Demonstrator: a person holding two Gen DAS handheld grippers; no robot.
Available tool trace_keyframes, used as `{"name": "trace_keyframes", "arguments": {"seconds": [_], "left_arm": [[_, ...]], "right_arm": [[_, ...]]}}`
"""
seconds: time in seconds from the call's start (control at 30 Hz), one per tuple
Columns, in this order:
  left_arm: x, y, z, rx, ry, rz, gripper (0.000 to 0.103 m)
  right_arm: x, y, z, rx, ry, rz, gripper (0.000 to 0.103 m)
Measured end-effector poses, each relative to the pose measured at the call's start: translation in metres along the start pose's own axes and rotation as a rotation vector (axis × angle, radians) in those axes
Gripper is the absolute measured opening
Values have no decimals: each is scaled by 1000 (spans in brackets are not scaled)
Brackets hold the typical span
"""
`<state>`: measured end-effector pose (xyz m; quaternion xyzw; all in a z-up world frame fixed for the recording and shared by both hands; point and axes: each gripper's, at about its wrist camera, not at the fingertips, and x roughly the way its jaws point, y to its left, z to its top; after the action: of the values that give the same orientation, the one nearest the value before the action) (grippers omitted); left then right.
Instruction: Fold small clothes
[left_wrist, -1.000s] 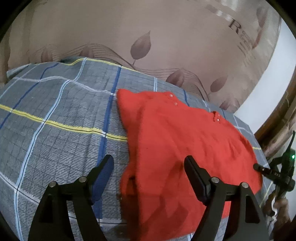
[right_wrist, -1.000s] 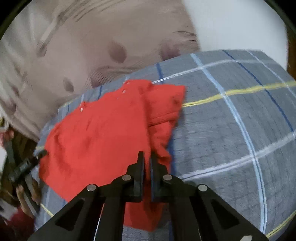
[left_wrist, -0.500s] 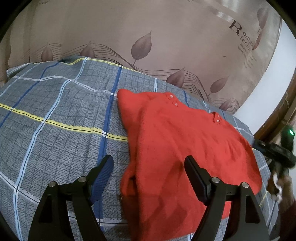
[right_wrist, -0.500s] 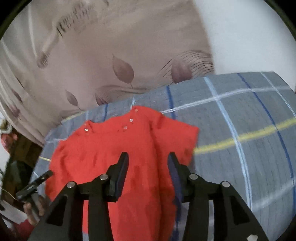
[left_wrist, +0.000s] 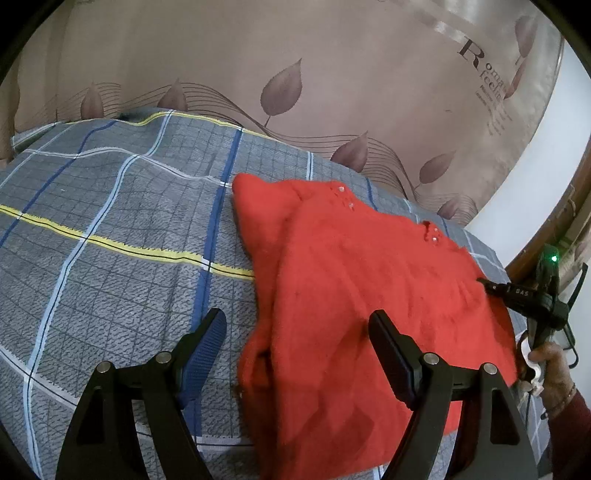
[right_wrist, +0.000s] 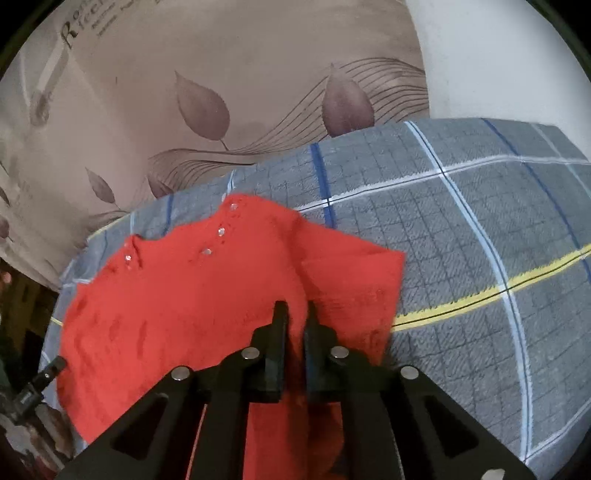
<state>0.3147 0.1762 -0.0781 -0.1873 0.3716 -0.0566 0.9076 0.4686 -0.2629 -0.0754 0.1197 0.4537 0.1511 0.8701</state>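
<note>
The bed (left_wrist: 110, 258), under a grey plaid cover, carries the red top (left_wrist: 369, 295), which lies spread near the far edge beside the leaf-print wall (left_wrist: 295, 55), with one side already lapped over. The top appears to be a soft, light knit: it will likely sag and drag, not slide, so it should be taken at an edge or fold line, not mid-panel. The left gripper (left_wrist: 297, 347) hovers released, jaws wide over the near hem. The right gripper (right_wrist: 295, 321) is closing, jaws nearly together with red fabric between them at the lapped side.
</note>
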Motion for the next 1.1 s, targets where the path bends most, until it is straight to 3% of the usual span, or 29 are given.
{"name": "trace_keyframes", "arguments": {"seconds": [0.07,0.13,0.3,0.4,0.5,0.57,0.73,0.87,1.1], "left_arm": [[0,1,0,-6,-3,0,80],[1,2,-1,-9,0,7,80],[1,0,-2,-3,-4,29,80],[1,-1,-2,5,-5,52,80],[0,-1,-2,11,-9,55,80],[-1,-3,-2,17,-13,63,80],[-2,-5,-2,26,-20,75,82],[-4,-7,-2,36,-27,83,83],[-7,-11,-3,57,-43,105,86]], "right_arm": [[-3,-3,-1,32,-12,22,17],[-19,-2,-7,38,-73,-25,23],[-60,31,-30,-115,-171,-120,25],[-62,58,-49,-261,-144,-166,29],[-47,71,-60,-344,-91,-249,42],[-34,64,-66,-323,-48,-282,42],[-35,58,-69,-287,-59,-282,43],[-57,63,-82,-247,-137,-251,45],[-81,56,-111,-190,-178,-284,67]]}}
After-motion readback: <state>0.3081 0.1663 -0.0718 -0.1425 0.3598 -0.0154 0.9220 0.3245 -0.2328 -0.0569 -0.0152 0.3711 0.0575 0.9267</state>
